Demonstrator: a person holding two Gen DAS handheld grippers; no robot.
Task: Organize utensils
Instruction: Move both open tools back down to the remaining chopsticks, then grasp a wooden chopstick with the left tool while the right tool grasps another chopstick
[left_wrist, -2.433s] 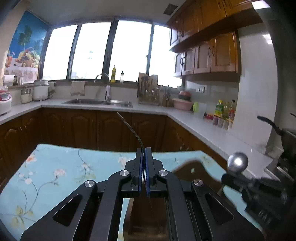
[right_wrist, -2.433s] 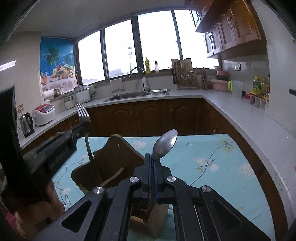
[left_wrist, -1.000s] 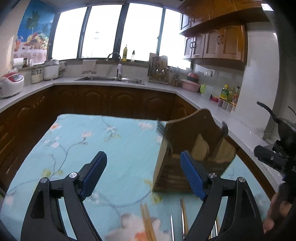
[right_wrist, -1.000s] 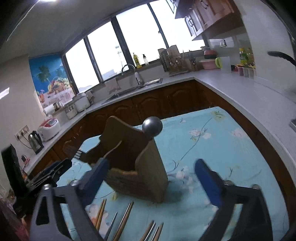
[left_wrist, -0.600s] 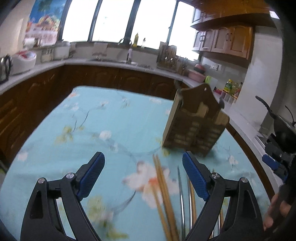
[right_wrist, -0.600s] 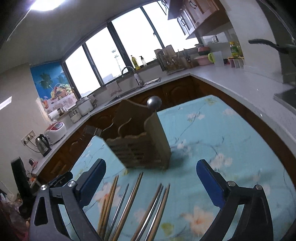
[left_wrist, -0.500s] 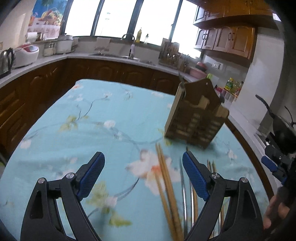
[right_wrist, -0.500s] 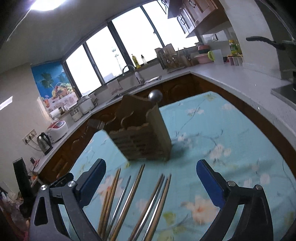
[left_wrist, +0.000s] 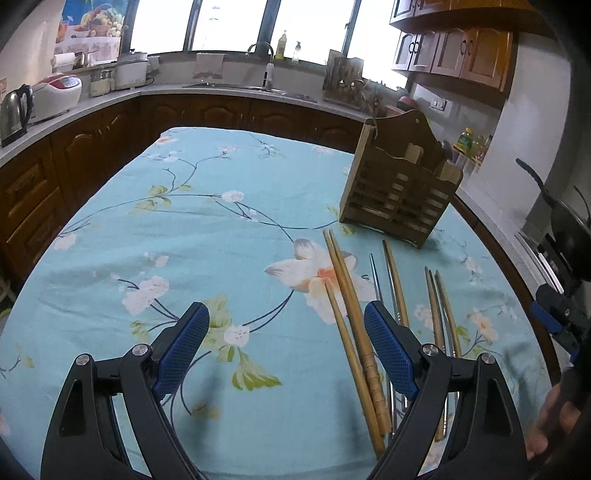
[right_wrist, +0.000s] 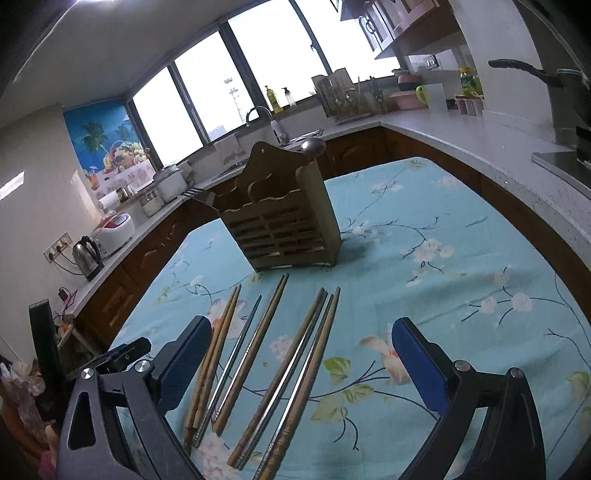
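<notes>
Left tongs, lower centre of their view: spread wide, empty, hovering over bare cloth of the bench, just left of the chopsticks. Probably staged there for a sideways reach.

Right tongs, bottom of their view: also spread, empty, straddling the row of chopsticks, which lie parallel, tips toward the holder, so easy to take lengthwise.

Holder stands upright, centre frame; fork and spoon already inside. Chopsticks remain.

My right gripper gapes wide above chopsticks lying on floral tablecloth; wooden holder beyond, spoon and probably fork inside.
</notes>
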